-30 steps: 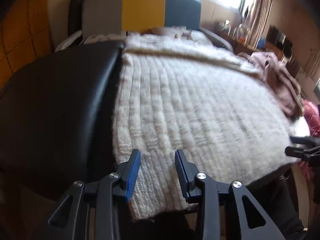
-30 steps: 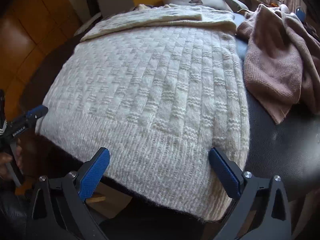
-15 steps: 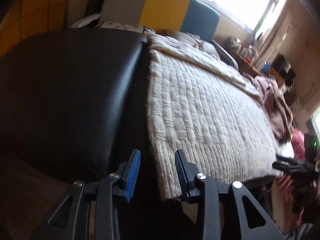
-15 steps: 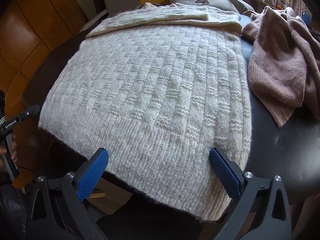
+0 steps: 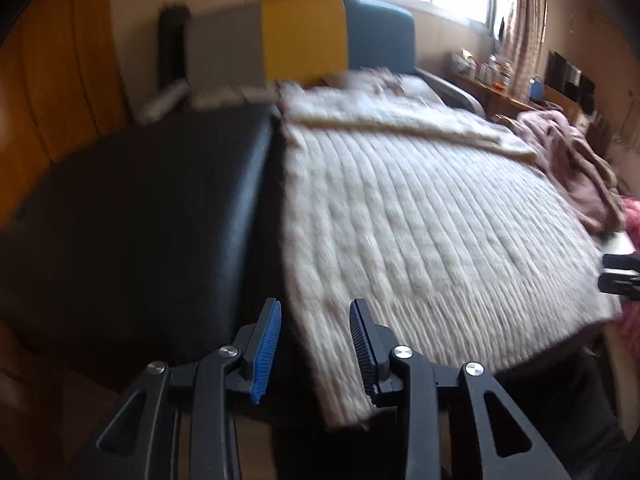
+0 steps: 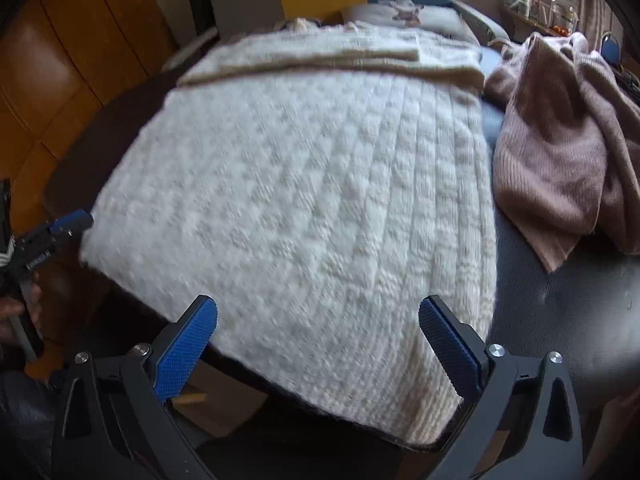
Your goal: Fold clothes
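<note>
Cream sweater [image 6: 312, 208] lies flat on the black table [image 5: 132, 216] (pink knit [image 6: 560, 168] at two o'clock); left gripper [image 5: 314, 344] parted narrowly at its corner, right gripper [image 6: 318, 340] spread wide at the hem.

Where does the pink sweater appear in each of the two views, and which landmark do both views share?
Left wrist view: the pink sweater lies at the right edge, beyond the far right side of the white sweater.
Right wrist view: it lies in the upper right, beside the white sweater's right edge.
Shared landmark: the yellow cushion at the top of both views.
</note>
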A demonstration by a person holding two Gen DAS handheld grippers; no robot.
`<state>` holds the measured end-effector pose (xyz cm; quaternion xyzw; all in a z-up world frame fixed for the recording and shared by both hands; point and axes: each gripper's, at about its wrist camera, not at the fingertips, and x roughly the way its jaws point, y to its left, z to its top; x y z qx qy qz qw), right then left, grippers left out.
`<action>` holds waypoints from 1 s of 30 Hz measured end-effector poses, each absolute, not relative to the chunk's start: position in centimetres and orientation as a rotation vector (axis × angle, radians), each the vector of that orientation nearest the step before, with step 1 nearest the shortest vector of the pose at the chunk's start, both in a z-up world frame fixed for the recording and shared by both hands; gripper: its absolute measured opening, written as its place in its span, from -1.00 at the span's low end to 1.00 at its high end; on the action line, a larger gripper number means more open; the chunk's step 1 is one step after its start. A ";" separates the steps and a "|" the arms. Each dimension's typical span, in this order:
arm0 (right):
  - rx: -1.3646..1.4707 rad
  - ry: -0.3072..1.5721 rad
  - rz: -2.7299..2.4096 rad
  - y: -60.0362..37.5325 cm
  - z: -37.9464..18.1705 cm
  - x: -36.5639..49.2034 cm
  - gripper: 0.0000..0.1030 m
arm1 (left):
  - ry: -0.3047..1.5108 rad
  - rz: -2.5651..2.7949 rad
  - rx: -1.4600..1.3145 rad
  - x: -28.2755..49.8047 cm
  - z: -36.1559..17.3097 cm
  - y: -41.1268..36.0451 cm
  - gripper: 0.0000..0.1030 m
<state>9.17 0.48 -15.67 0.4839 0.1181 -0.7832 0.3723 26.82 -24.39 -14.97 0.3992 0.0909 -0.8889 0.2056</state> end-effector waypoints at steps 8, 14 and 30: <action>1.326 0.403 -2.035 -1.7 -18.1 7.5 0.99 | 0.228 -2.417 1.239 23.3 -16.3 -24.5 -0.30; 1.257 0.287 -2.048 -1.0 -15.7 6.7 0.99 | 0.304 -2.458 1.128 22.2 -14.1 -25.5 -0.30; 1.240 0.314 -2.101 -3.5 -18.2 3.2 1.00 | 0.366 -2.445 1.132 17.9 -13.6 -26.2 -0.29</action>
